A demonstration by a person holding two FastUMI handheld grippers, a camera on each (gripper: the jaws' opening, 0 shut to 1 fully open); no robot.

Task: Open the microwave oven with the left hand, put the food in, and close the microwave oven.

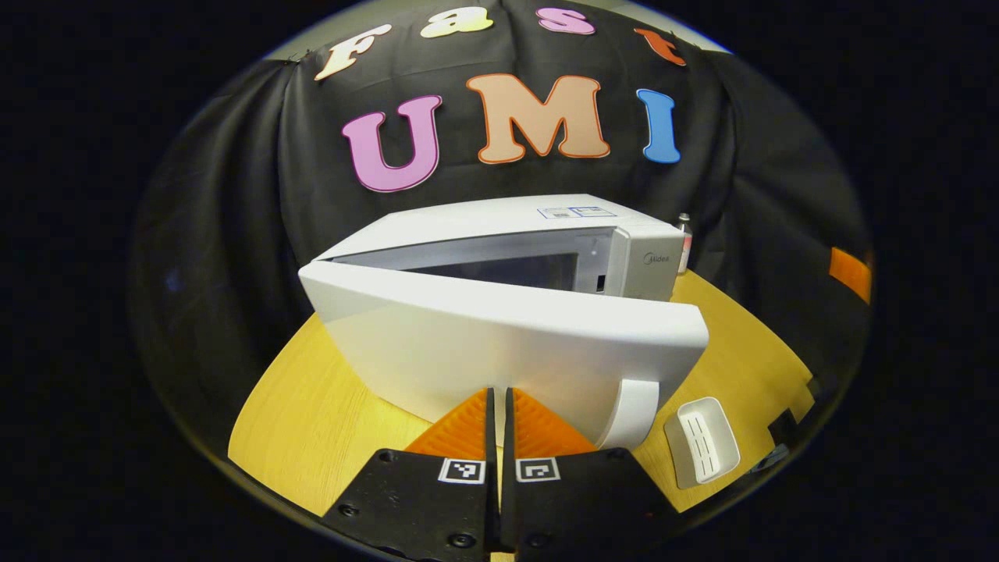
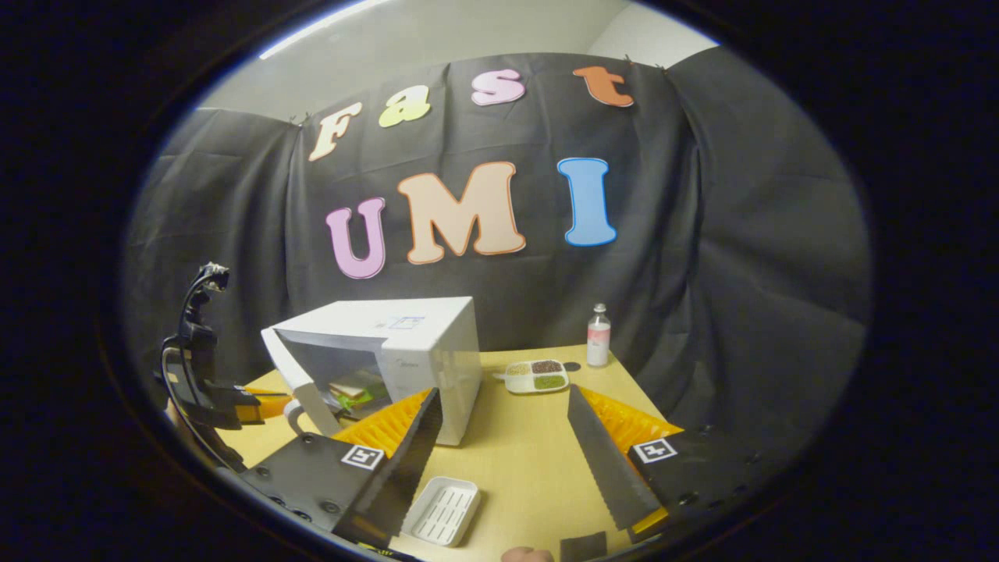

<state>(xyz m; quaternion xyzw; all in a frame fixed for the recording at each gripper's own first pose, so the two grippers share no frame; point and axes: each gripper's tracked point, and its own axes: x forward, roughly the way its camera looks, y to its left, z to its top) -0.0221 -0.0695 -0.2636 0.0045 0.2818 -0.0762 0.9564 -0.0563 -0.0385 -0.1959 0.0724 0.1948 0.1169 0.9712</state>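
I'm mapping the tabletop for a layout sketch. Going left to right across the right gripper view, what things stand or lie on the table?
Microwave oven, door open, with food inside → white slotted tray → divided dish → bottle.

1. The microwave oven stands on the wooden counter, and its door is partly open.
2. The door's handle is on the door's right end.
3. The left tool is just in front of the door's outer face, near its lower edge, with its two fingers almost together and nothing between them.
4. A small white tray lies on the counter, right of the handle.
5. A small bottle stands behind the oven's right corner.
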